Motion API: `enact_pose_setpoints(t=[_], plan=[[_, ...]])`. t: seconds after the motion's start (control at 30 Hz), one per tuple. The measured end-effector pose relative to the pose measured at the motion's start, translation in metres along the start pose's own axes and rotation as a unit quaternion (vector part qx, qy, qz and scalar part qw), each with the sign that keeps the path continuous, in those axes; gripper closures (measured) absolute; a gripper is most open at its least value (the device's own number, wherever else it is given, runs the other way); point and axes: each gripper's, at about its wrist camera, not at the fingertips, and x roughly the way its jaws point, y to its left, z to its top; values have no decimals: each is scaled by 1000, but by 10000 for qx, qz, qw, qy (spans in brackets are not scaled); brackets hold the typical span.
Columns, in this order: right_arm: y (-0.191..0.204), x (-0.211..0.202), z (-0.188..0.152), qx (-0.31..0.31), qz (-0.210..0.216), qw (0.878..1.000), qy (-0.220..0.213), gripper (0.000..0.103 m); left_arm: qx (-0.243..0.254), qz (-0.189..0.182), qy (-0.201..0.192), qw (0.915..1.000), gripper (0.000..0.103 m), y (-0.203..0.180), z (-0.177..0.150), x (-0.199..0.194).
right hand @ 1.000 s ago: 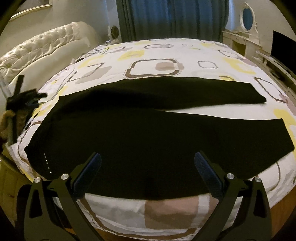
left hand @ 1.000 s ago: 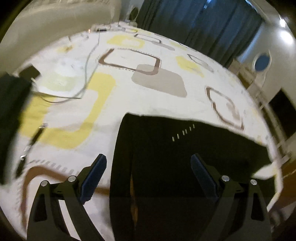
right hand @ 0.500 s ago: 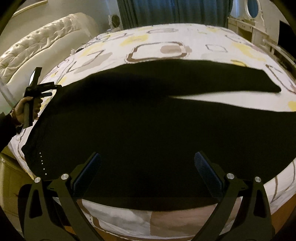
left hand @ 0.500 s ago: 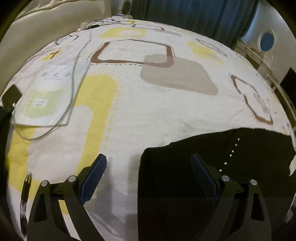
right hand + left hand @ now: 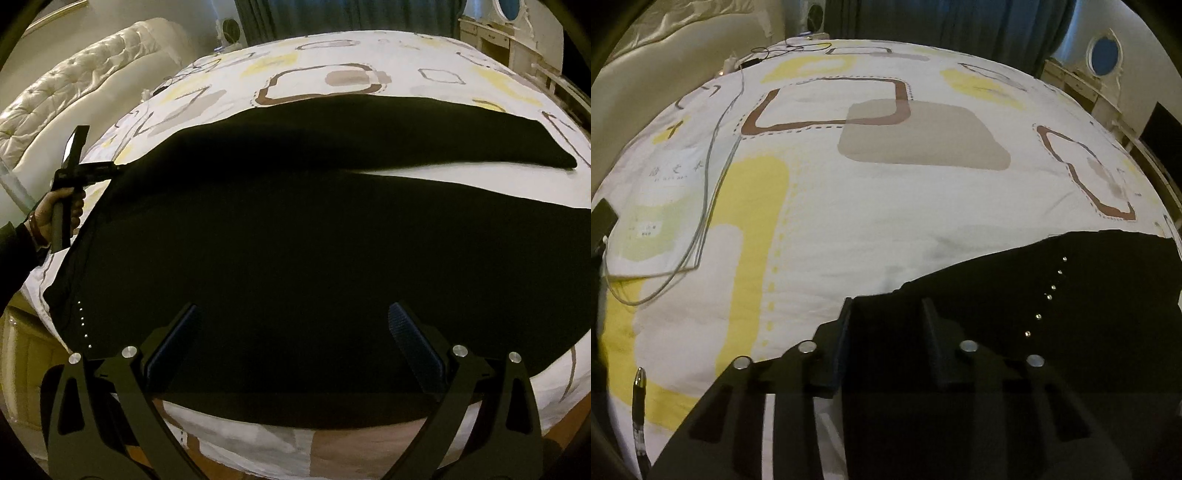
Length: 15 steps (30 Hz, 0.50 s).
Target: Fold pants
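A: Item — black pants (image 5: 295,258), lying flat on the patterned bed (image 5: 886,203), long axis running left to right, legs pointing right.

B: Left gripper (image 5: 886,310) is pinching the waist corner; right gripper (image 5: 293,317) is hovering, spread wide.

I see the pants (image 5: 295,251) as matt black cloth, soft and lint-free, with a row of small shiny metal studs (image 5: 1049,296) near one edge. The bedspread (image 5: 886,206) is smooth printed cotton-like cloth, faintly creased. My left gripper (image 5: 884,314) and right gripper (image 5: 293,325) look like matt black plastic with bright metal pins; the right one's pads (image 5: 406,332) are ribbed blue rubber. The headboard (image 5: 74,81) is glossy tufted leather-like material. A pen (image 5: 639,406) looks glossy.
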Motion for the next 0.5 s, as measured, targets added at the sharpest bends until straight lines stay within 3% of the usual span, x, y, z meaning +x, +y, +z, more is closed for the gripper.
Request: enact_pose_setpoints(t=[0.07, 0.13, 0.27, 0.5], plan=[[-1, -3, 5, -71, 56, 9999, -55, 2, -191, -164, -36, 9997, 77, 5, 1, -4], [-4, -5, 14, -146, 169, 9997, -109, 2, -372, -330, -95, 9987, 92, 10, 2, -9], [-19, -2, 56, -464, 687, 9962, -254, 2, -450, -606, -268, 9968, 95, 10, 1, -20], [-61, 36, 172, -1284, 897, 9869, -379, 2, -519, -1063, -522, 9916, 96, 9, 4, -37]])
